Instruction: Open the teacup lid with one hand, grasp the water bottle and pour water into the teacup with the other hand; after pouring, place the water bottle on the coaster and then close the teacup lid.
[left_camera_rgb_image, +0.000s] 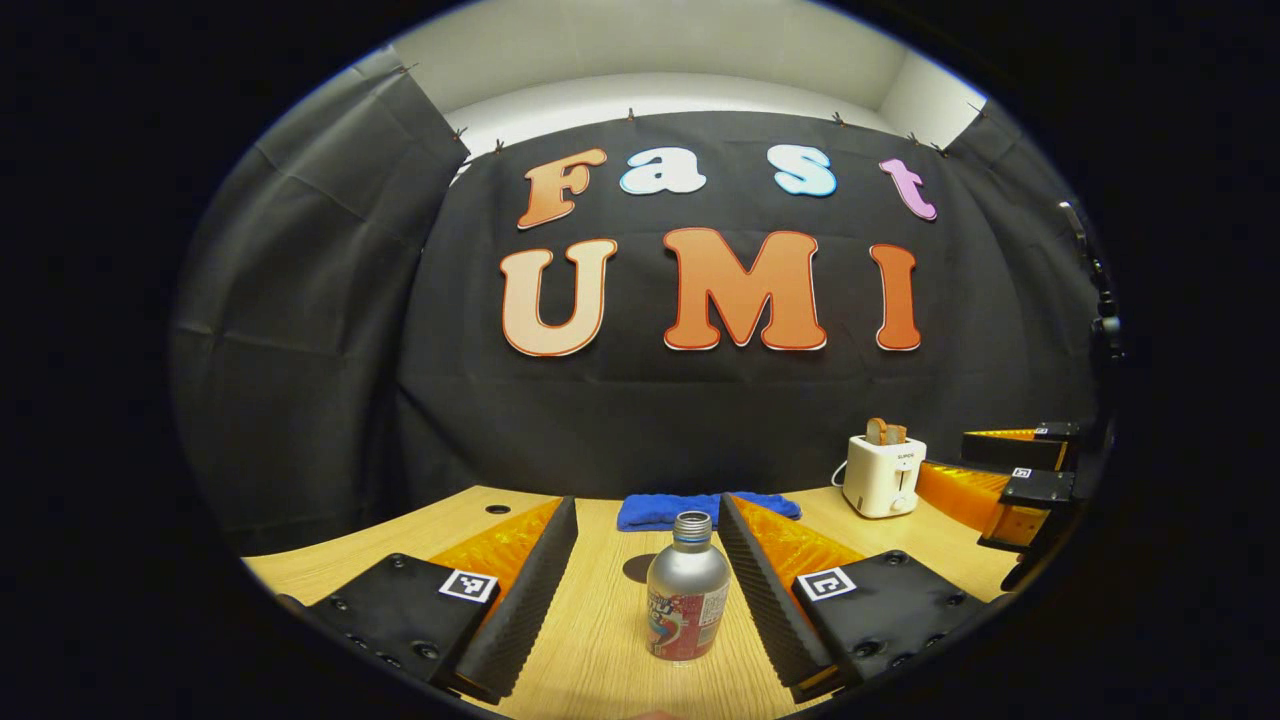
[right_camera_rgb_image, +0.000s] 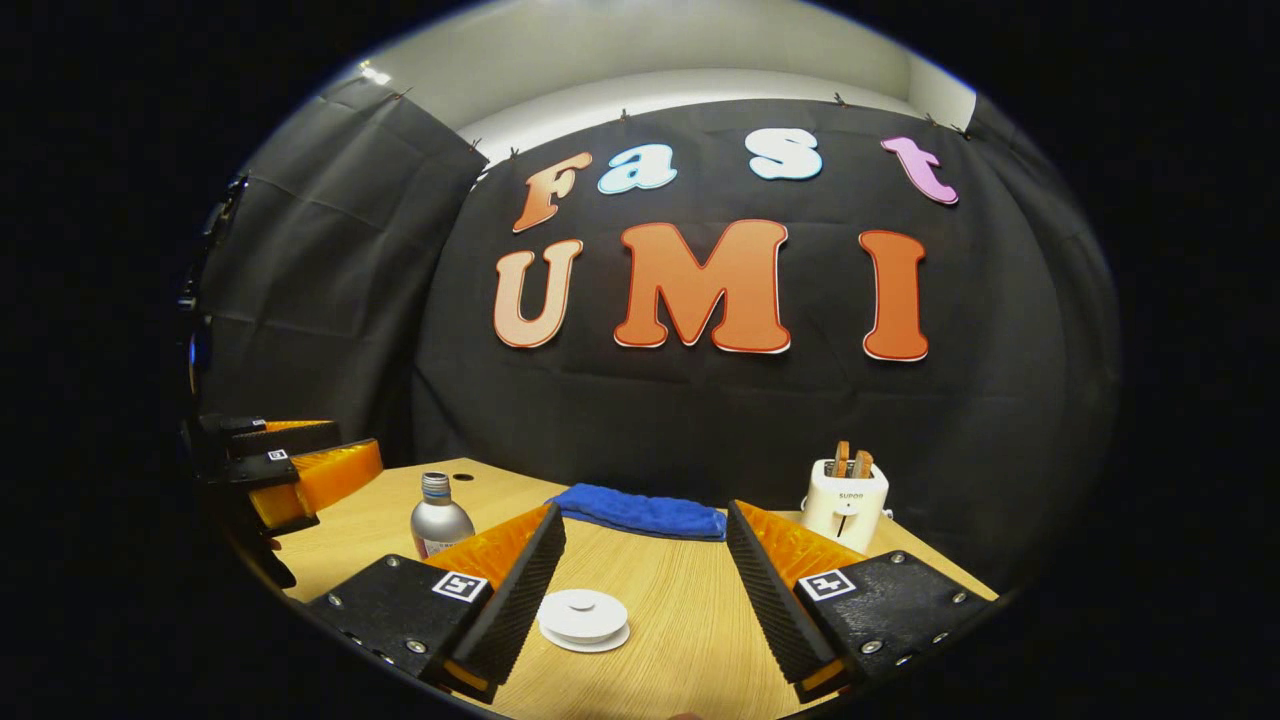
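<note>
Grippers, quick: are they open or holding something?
Left gripper: open, empty, water bottle between its fingers.
Right gripper: open, empty, above the teacup lid.

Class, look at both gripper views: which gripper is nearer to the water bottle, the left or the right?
Left. The left gripper has the water bottle standing between its open jaws, untouched. The right gripper is off to the bottle's side, its open jaws around the white teacup lid.

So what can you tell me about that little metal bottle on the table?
The water bottle looks like brushed silver aluminium, with a rounded shoulder, a narrow threaded neck and a red printed label around its lower body. No cap is visible on it. It stands upright on the wooden table, between the open fingers of the left claw, which do not touch it. A blue cloth lies behind it.
</note>
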